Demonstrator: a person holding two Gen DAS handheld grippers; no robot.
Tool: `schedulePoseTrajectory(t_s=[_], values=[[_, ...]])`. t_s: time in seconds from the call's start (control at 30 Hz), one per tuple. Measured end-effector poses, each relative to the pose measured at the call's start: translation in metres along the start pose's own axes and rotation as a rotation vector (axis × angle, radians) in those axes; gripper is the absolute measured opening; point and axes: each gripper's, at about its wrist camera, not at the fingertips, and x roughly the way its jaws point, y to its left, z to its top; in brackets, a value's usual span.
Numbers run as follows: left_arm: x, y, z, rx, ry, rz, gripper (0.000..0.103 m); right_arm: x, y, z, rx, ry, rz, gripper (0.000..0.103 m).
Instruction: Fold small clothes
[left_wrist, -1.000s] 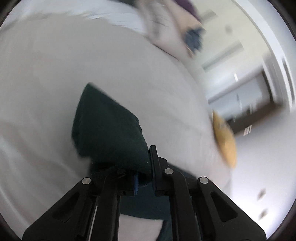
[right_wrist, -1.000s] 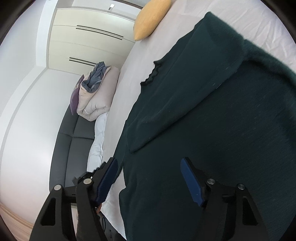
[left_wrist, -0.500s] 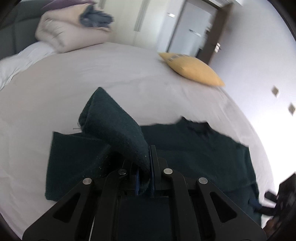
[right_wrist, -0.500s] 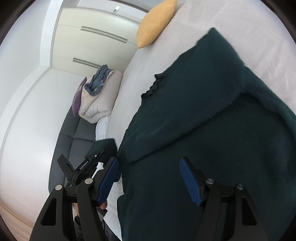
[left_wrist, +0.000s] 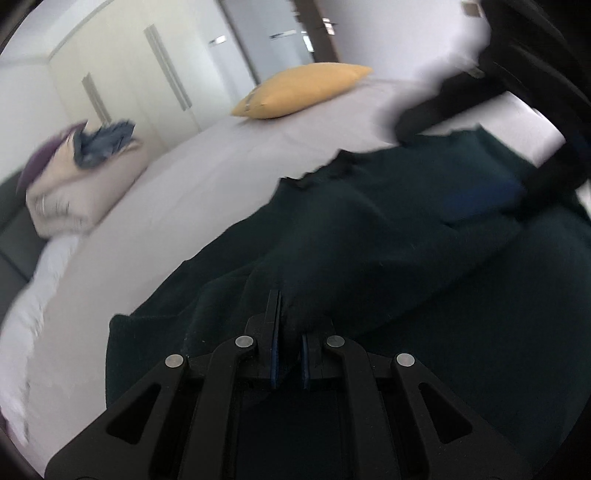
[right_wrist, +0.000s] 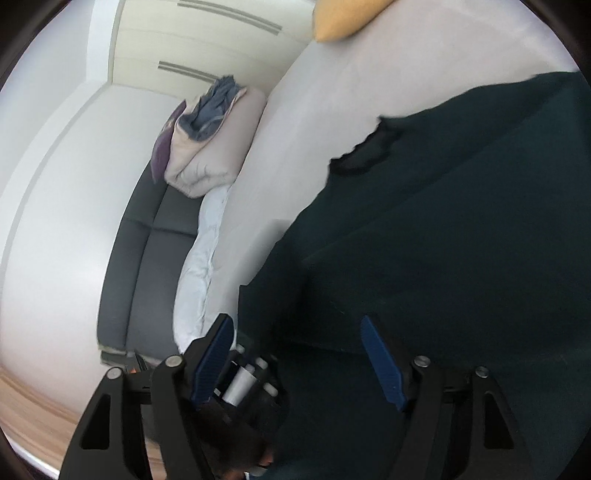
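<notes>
A dark green knit sweater (left_wrist: 388, 229) lies spread on the white bed (left_wrist: 207, 173). My left gripper (left_wrist: 288, 328) is shut on a fold of the sweater and holds it over the garment's body. The sweater also fills the right of the right wrist view (right_wrist: 461, 221), its scalloped neckline (right_wrist: 365, 151) toward the pillow end. My right gripper (right_wrist: 299, 354) is open and empty, hovering over the sweater's near edge. It appears blurred at the upper right of the left wrist view (left_wrist: 517, 122).
A yellow pillow (left_wrist: 303, 90) lies at the far end of the bed. A folded pinkish duvet with blue clothes on top (left_wrist: 77, 173) sits at the left edge by a dark headboard (right_wrist: 147, 251). Wardrobe doors (left_wrist: 129, 74) stand behind.
My left gripper has carried the pinched fold across the sweater toward the right side. My right gripper has shifted slightly over the near edge, still open.
</notes>
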Motion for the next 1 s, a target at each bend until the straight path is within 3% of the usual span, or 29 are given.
schedulePoseTrajectory(t_s=[0.07,0.33,0.4,0.47,0.5,0.57,0.6,0.7,0.87,1.0], values=[[0.004,-0.01,-0.006,0.04,-0.003,0.01,0.008,0.015,-0.005,0.008,0.036,0.046,0.013,0.082],[0.004,-0.007,-0.018,0.016,-0.011,-0.006,0.008,0.05,-0.021,0.009,0.134,0.144,-0.036,0.082],[0.001,-0.008,-0.016,0.008,-0.016,-0.008,0.008,0.056,-0.02,0.012,0.145,0.147,-0.022,0.075],[0.001,-0.005,-0.017,-0.003,-0.021,-0.011,0.008,0.064,-0.018,0.017,0.137,0.17,-0.004,0.055],[0.001,-0.003,-0.017,-0.013,-0.021,-0.013,0.008,0.067,-0.017,0.017,0.129,0.179,-0.014,0.05],[0.0,0.003,-0.017,-0.036,-0.024,-0.013,0.008,0.075,-0.009,0.017,0.083,0.199,-0.049,0.023],[-0.001,0.006,-0.017,-0.052,-0.027,-0.015,0.008,0.076,-0.005,0.016,0.055,0.202,-0.063,0.016],[-0.008,0.011,-0.017,-0.088,-0.037,-0.039,0.01,0.07,0.007,0.017,-0.022,0.176,-0.096,0.01],[-0.035,0.025,-0.023,-0.169,-0.061,-0.16,0.013,0.044,0.021,0.026,-0.106,0.119,-0.156,0.009],[-0.055,0.071,-0.038,-0.289,-0.082,-0.245,0.013,0.019,0.017,0.038,-0.129,0.08,-0.213,0.009]])
